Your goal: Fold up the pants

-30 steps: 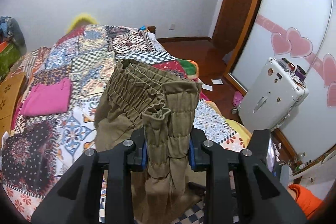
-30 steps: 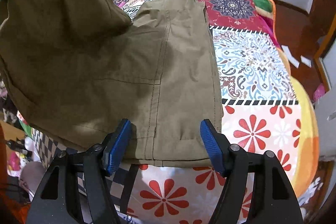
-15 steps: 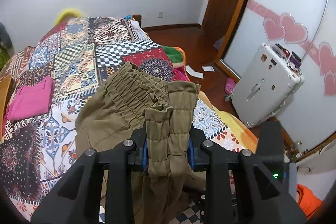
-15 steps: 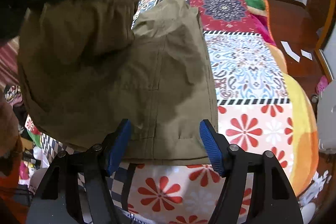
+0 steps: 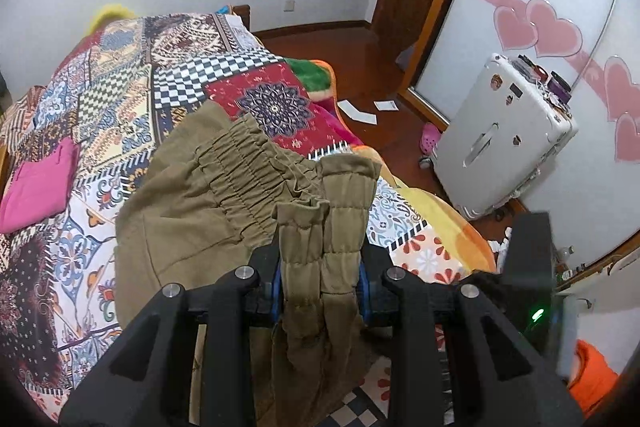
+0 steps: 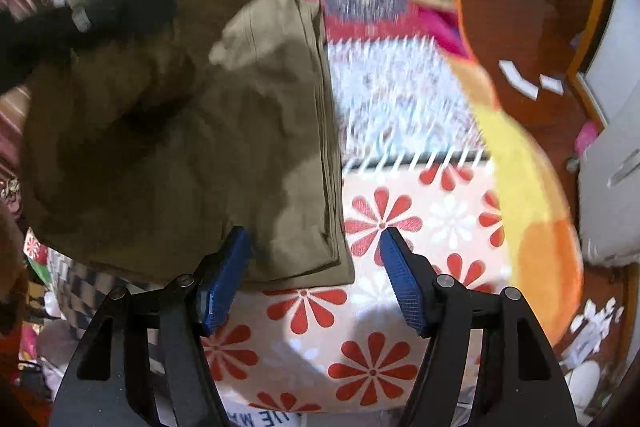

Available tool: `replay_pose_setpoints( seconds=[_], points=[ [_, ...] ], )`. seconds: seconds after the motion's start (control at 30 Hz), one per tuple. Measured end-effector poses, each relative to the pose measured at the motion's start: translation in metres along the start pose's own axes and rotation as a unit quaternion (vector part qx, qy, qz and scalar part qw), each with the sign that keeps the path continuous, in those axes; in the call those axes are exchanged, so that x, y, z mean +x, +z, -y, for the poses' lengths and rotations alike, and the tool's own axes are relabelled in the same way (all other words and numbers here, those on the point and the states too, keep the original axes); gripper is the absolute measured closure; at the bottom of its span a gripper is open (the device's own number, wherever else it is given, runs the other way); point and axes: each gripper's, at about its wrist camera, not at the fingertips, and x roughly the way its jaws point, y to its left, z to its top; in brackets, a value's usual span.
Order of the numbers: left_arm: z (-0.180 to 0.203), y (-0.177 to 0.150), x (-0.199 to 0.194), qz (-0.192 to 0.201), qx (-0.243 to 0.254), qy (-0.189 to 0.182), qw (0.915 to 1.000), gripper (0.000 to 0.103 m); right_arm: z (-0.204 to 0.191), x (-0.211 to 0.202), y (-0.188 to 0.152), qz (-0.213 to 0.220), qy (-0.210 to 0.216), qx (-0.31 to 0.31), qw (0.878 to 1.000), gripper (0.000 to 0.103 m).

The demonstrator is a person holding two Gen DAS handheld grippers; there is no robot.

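The left gripper (image 5: 320, 279) is pinching the pants' (image 5: 192, 203) bunched waistband above the bed (image 5: 100, 75); the right gripper (image 6: 314, 279), fingers wide, is gripping nothing. The folded layers could slide apart, being unpinned.

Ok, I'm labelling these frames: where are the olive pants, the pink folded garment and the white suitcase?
olive pants (image 5: 240, 179): left wrist view, on the gathered elastic waistband.
pink folded garment (image 5: 38, 187): left wrist view, middle of its top.
white suitcase (image 5: 496, 135): left wrist view, front panel by the handle.
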Motion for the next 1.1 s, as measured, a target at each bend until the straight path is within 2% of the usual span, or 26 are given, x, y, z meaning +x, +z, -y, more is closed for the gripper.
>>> replay_pose_setpoints(
  seconds=[0.2, 0.5, 0.6, 0.67, 0.77, 0.93, 1.1],
  points=[
    [0.004, 0.000, 0.024, -0.029, -0.003, -0.004, 0.9996, 0.075, 0.008, 0.000, 0.004, 0.000, 0.012, 0.006, 1.000, 0.037],
    [0.012, -0.013, 0.056, -0.086, 0.005, 0.011, 0.9963, 0.074, 0.013, -0.009, 0.005, 0.003, 0.020, 0.022, 1.000, 0.039],
    [0.014, -0.014, 0.056, -0.092, 0.010, 0.007, 0.9957, 0.065, 0.019, -0.014, 0.005, 0.007, 0.009, 0.026, 1.000, 0.039],
    [0.016, -0.014, 0.054, -0.093, 0.007, -0.001, 0.9956, 0.053, 0.024, -0.019, 0.003, 0.008, 0.007, 0.029, 1.000, 0.039],
    [0.018, -0.015, 0.047, -0.090, 0.002, -0.017, 0.9958, 0.046, 0.029, -0.025, 0.004, 0.014, -0.004, 0.031, 0.999, 0.039],
    [0.020, -0.015, 0.025, -0.073, -0.001, -0.032, 0.9968, 0.046, 0.031, -0.039, 0.012, 0.034, -0.020, 0.027, 0.999, 0.039],
    [0.004, -0.012, -0.015, -0.026, -0.010, -0.023, 0.9993, 0.045, 0.025, -0.055, 0.023, 0.064, -0.025, 0.018, 0.997, 0.039]
  ],
)
